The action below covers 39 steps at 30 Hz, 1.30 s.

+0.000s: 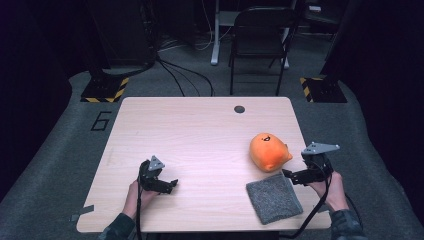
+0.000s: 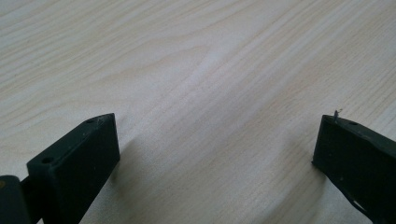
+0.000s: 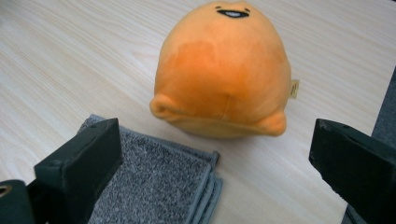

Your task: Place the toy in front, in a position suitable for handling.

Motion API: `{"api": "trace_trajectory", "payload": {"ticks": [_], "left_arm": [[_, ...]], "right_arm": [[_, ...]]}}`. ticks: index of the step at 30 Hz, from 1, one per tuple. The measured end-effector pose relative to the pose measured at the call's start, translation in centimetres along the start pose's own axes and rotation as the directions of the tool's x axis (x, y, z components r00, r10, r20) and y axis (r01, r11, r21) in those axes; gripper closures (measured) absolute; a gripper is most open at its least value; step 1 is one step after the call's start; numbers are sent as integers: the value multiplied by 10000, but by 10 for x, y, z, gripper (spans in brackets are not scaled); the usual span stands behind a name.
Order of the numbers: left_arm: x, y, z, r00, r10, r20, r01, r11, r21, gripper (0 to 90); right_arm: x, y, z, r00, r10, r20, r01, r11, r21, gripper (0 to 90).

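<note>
An orange plush toy [image 1: 269, 151] with a small black face lies on the right part of the wooden table [image 1: 200, 135]; the right gripper view has the plush toy [image 3: 224, 70] just ahead of the jaws. A folded grey cloth [image 1: 274, 197] lies in front of it near the table's front edge, its corner [image 3: 154, 186] under my left jaw in that view. My right gripper [image 1: 290, 176] hovers beside both, open, with nothing between its jaws [image 3: 215, 163]. My left gripper [image 1: 170, 186] rests low over bare wood at the front left, open and holding nothing [image 2: 215, 154].
A dark round grommet [image 1: 239, 109] sits near the table's far edge. Beyond the table stand a black folding chair [image 1: 260, 40] and cables on the grey floor. Yellow-black striped bases [image 1: 105, 90] flank the table's far corners.
</note>
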<state>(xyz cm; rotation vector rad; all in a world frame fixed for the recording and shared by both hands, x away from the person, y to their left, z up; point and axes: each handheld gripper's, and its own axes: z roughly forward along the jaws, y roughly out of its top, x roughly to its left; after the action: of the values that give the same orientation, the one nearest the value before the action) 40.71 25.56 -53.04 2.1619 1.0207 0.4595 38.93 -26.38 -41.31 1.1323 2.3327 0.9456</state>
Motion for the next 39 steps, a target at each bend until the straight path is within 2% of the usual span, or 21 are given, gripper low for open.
{"api": "trace_trajectory", "payload": {"ticks": [2,6,14,19,21,25,31,33,35,36,37,39], "left_arm": [[0,0,0,10000,-2,-1,2,10000,0,3],[0,0,0,10000,-14,66,13,10000,34,3],[0,1,0,10000,-40,63,40,10000,13,3],[0,1,0,10000,-37,64,37,10000,15,3],[0,1,0,10000,-35,65,35,10000,17,3],[0,1,0,10000,-36,62,36,10000,16,3],[0,0,0,10000,-38,64,38,10000,14,3],[0,1,0,10000,35,75,-35,10000,65,3],[0,1,0,10000,37,80,-38,10000,64,3],[0,0,0,10000,32,67,-32,10000,42,3],[0,0,0,10000,25,33,-25,10000,-7,3],[0,0,0,10000,20,37,-20,10000,-4,3]], "right_arm": [[0,3,1,9999,138,33,-138,9999,-28,19],[-3,20,12,9999,-5,-135,7,9999,118,18],[-7,40,31,9996,-95,-251,102,9995,298,20],[-11,50,45,9994,-38,-346,53,9991,432,45],[-13,57,52,9997,-39,-249,51,9988,496,70],[-15,62,59,9990,-226,-379,254,9967,772,84],[-16,67,74,9988,-429,-249,454,9926,1130,126],[-17,67,79,9987,-378,-343,422,9899,1352,152],[-18,66,86,9984,-432,-360,485,9855,1625,227],[-18,65,89,9984,-305,-476,382,9847,1699,250],[-17,63,92,9980,-357,-518,443,9833,1763,332],[-17,63,93,9980,-364,-517,453,9822,1822,353]]}}
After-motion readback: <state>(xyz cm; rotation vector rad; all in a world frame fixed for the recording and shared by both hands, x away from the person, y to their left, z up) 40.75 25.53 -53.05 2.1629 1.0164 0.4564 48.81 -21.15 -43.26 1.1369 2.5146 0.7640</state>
